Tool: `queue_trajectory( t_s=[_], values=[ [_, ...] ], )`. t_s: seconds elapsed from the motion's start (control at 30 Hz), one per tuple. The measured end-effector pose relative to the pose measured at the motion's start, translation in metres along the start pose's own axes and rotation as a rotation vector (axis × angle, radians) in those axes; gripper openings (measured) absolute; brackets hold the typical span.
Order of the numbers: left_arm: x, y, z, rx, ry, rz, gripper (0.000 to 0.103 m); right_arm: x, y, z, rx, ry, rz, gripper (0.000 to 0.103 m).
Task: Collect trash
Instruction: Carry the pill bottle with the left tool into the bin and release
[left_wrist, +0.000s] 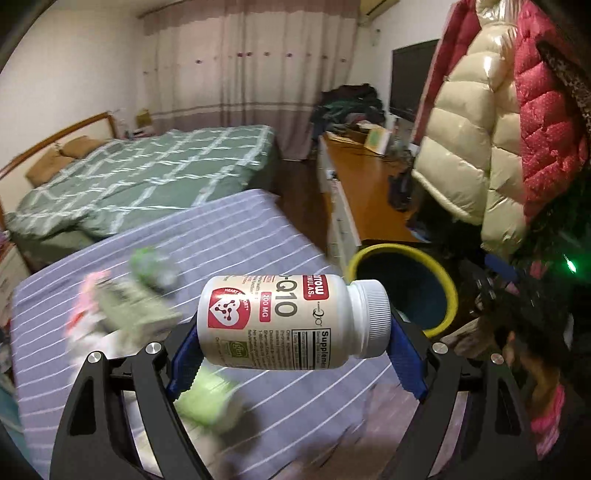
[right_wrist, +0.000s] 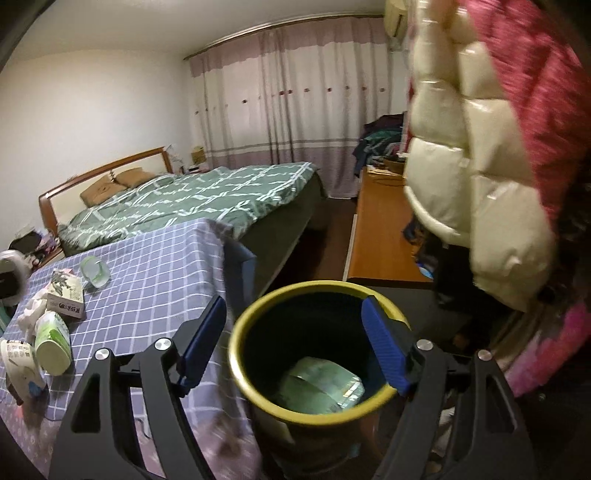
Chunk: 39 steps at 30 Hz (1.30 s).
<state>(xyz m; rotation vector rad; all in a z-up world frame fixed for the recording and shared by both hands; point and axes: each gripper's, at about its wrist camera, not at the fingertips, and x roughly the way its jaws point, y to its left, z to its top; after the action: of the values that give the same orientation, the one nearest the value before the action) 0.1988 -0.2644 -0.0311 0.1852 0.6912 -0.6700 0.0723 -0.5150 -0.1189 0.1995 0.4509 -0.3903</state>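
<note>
While my left claw (left_wrist: 295, 341) clamps the supplement bottle (left_wrist: 291, 321) end to end, its hard, slick plastic could slip; my right claw (right_wrist: 295, 347) gapes empty above the bin (right_wrist: 314, 410).

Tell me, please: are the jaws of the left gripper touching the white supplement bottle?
Touching. The left wrist view shows the left gripper with its blue pads pressed on both ends of the supplement bottle, held sideways above the table.

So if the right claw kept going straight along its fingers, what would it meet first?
Probably the bin: the open right claw points down into its mouth, so it would likely meet the greenish trash inside, or the yellow rim; depth is unclear.
</note>
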Motion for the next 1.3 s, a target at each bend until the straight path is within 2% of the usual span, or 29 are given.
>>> queue_trajectory(
  t_s=[0.1, 0.37, 0.57, 0.63, 0.7, 0.77, 0.83, 0.97, 1.07, 1.17, 1.3],
  values=[
    [0.042, -0.035, 0.019, 0.022, 0.028, -0.032, 0.084, -0.009, -0.022, -0.003, 0.036, -0.006, -0.021, 0.073],
    [0.149, -0.118, 0.041, 0.128, 0.131, -0.084, 0.084, -0.02, -0.058, -0.008, 0.101, -0.01, -0.06, 0.074],
    [0.204, -0.145, 0.044, 0.132, 0.196, -0.084, 0.085, -0.022, -0.066, -0.008, 0.117, -0.013, -0.088, 0.074],
    [0.219, -0.149, 0.045, 0.135, 0.217, -0.063, 0.092, -0.021, -0.068, -0.008, 0.126, -0.007, -0.089, 0.074],
    [0.222, -0.147, 0.047, 0.117, 0.223, -0.044, 0.092, -0.019, -0.066, -0.008, 0.125, -0.004, -0.09, 0.074],
    [0.207, -0.137, 0.049, 0.083, 0.195, -0.076, 0.092, -0.019, -0.064, -0.008, 0.123, 0.001, -0.084, 0.074],
    [0.186, -0.127, 0.053, 0.068, 0.153, -0.075, 0.092, -0.016, -0.06, -0.007, 0.122, 0.004, -0.075, 0.074],
    [0.127, -0.094, 0.058, 0.035, 0.039, -0.093, 0.097, -0.007, -0.044, -0.004, 0.105, 0.017, -0.049, 0.074],
    [0.079, -0.055, 0.059, -0.002, -0.032, -0.072, 0.097, -0.002, -0.027, -0.002, 0.081, 0.026, -0.025, 0.074],
    [0.031, -0.008, 0.055, -0.051, -0.116, -0.011, 0.098, 0.004, -0.007, 0.0, 0.053, 0.037, 0.006, 0.074],
    [-0.026, 0.063, 0.038, -0.122, -0.214, 0.139, 0.098, 0.008, 0.027, 0.004, 0.014, 0.044, 0.05, 0.074]
  ],
)
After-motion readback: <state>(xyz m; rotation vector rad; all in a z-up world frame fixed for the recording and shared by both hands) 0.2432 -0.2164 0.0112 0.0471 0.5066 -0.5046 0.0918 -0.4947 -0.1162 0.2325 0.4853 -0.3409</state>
